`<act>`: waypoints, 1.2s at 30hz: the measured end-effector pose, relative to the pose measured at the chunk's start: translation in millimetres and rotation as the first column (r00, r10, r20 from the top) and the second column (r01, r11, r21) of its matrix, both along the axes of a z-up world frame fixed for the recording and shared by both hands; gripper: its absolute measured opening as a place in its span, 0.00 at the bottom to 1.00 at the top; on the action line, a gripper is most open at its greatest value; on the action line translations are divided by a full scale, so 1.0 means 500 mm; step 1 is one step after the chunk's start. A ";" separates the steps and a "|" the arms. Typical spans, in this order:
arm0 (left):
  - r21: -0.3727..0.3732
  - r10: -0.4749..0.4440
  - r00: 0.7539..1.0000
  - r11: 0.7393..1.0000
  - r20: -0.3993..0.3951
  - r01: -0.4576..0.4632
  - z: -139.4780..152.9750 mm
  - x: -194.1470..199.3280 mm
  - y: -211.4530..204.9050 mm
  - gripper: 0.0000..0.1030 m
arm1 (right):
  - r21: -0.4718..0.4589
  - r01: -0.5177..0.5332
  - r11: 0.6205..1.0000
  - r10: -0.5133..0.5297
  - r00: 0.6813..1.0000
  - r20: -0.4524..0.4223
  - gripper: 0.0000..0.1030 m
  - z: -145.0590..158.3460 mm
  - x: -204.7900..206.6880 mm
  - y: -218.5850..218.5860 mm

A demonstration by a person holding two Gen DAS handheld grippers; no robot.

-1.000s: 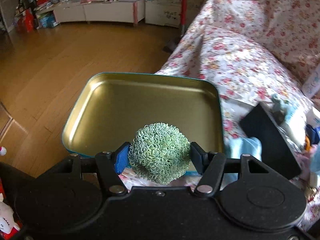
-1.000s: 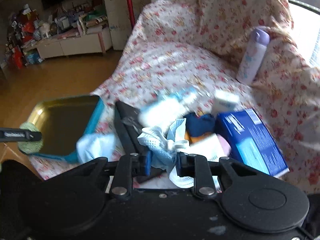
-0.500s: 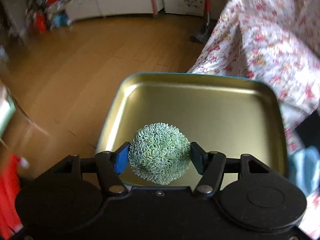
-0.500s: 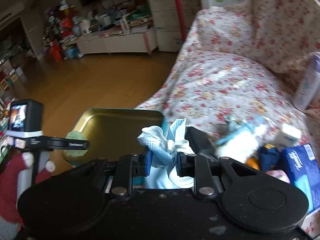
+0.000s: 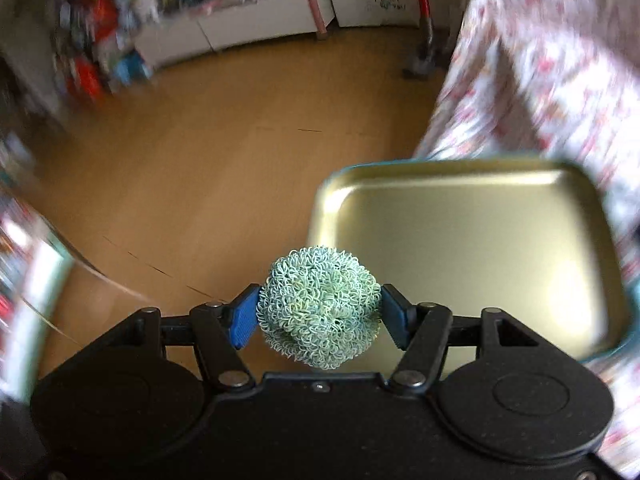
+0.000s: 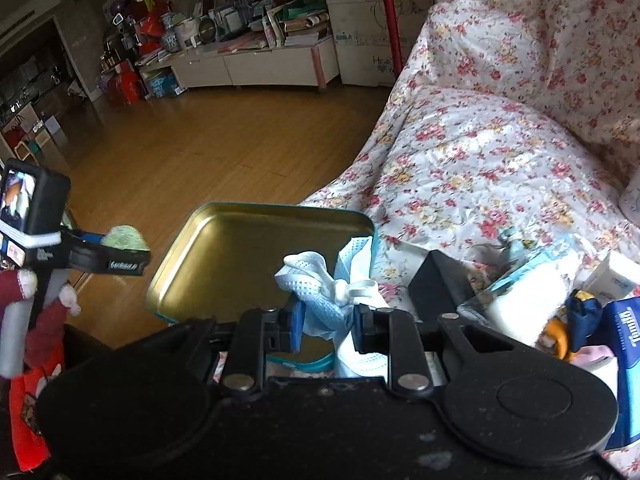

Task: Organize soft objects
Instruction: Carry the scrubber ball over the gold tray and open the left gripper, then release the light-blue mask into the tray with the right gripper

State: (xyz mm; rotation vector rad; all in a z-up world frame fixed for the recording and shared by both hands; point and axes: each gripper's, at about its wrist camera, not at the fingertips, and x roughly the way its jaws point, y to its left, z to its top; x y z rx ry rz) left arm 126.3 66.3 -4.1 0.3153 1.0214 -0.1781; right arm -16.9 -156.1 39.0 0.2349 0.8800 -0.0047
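I count two soft things in my grippers and one tin. My left gripper [image 5: 319, 312] is clamped on a single green curly ball [image 5: 319, 307], its blue pads pressed into both sides; the ball is round, a tangle of pale green loops with no long axis to speak of. It hangs over the wooden floor [image 5: 208, 168], just left of the gold tin [image 5: 472, 248], apart from it. In the right wrist view the same ball shows as a green sliver at the left gripper's tip.

My right gripper [image 6: 329, 322] is pinched tight on one crumpled face mask [image 6: 324, 292], light blue and white, perforated, with its ear loop knotted up in the bunch. It stands roughly upright out of the jaws, long axis running up and away from me, a loose end trailing below. It sits in front of the tin's near right corner.

One tin, shallow, rectangular with rounded corners, teal outside, on the edge of the floral cover [image 6: 480, 152].
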 end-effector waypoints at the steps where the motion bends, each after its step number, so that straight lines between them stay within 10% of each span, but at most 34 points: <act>1: -0.048 0.015 1.000 0.999 -0.014 -0.016 -0.004 -0.004 -0.007 0.57 | 0.002 -0.002 1.000 0.002 1.000 -0.005 0.22 -0.003 0.006 0.002; 7: -0.186 0.026 0.994 0.981 -0.108 -0.046 -0.059 -0.024 -0.080 0.57 | 0.008 -0.020 1.000 0.020 0.999 -0.027 0.22 -0.005 0.046 0.025; 24: -0.152 0.105 0.987 0.981 -0.118 -0.123 -0.105 -0.020 -0.072 0.63 | 0.001 -0.033 0.999 0.033 0.997 -0.075 0.25 -0.043 0.125 0.056; 29: -0.152 0.091 0.992 0.983 -0.083 -0.103 -0.098 -0.023 -0.082 0.77 | -0.015 -0.029 0.999 0.029 0.998 -0.055 0.44 -0.049 0.133 0.066; 36: -0.153 0.103 0.990 0.981 -0.091 -0.116 -0.102 -0.020 -0.078 0.81 | -0.006 -0.028 1.000 0.028 0.999 -0.043 0.47 -0.046 0.132 0.061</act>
